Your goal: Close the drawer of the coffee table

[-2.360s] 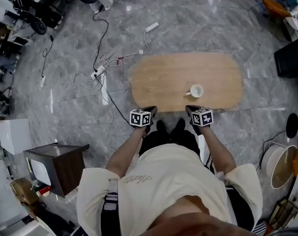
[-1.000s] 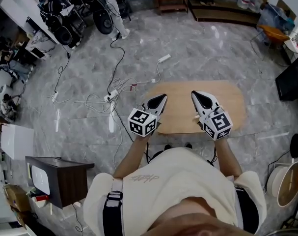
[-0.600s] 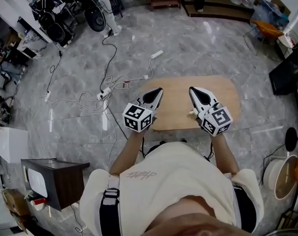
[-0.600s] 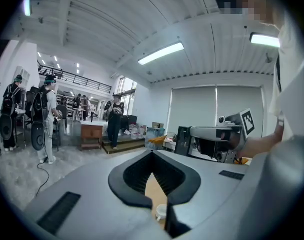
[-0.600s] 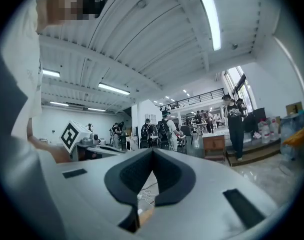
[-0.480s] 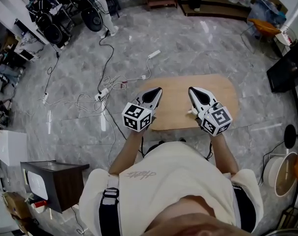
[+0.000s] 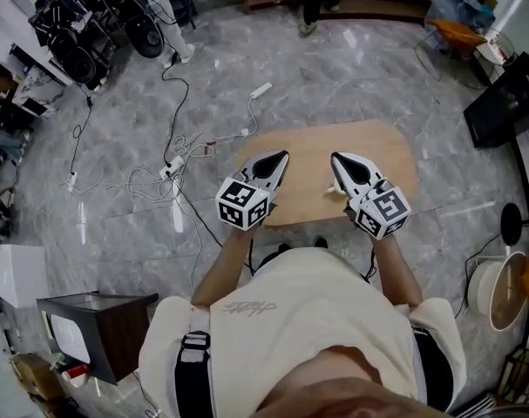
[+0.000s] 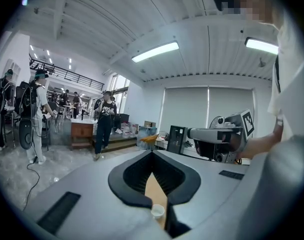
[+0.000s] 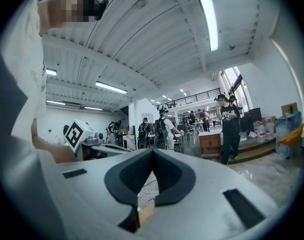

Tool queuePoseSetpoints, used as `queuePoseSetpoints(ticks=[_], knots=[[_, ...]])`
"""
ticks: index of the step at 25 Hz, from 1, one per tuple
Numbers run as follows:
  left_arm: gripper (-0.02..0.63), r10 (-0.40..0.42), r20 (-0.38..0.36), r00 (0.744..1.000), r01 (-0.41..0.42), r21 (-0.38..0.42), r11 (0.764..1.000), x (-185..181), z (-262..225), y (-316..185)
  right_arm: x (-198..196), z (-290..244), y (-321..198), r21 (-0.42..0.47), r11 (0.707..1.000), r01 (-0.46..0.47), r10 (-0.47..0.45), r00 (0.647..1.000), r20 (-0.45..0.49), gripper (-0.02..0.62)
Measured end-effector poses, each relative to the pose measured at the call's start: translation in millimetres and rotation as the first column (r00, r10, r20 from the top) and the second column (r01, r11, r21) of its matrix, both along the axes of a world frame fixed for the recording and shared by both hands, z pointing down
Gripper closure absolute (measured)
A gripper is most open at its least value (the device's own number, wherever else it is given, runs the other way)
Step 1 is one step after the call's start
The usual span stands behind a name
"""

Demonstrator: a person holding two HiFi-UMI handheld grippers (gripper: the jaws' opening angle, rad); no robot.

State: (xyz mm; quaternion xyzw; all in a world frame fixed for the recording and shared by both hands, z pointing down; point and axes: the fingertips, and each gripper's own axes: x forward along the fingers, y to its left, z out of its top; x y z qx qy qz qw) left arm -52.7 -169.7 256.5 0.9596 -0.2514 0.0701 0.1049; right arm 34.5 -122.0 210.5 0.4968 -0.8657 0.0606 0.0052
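Coffee table shows oval wooden top; left claw and right claw are closed, empty.

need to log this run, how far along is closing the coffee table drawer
Looks done: in the head view no drawer juts past the outline of the coffee table, though its front is unseen. In hand: nothing; the left gripper and right gripper hover above the top, jaws shut and empty. Left: nothing apparent.

Cream T-shirt, black straps
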Motion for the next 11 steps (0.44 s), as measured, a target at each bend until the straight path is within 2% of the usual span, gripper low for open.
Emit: queuePoseSetpoints(ticks=[11], knots=[[0.601,-0.019,0.009,1.0,0.019,-0.014,1.0,1,10,-3,5,12,1,-0.027,1.0,0.011,-0.011,1.0,0.012,0.601]])
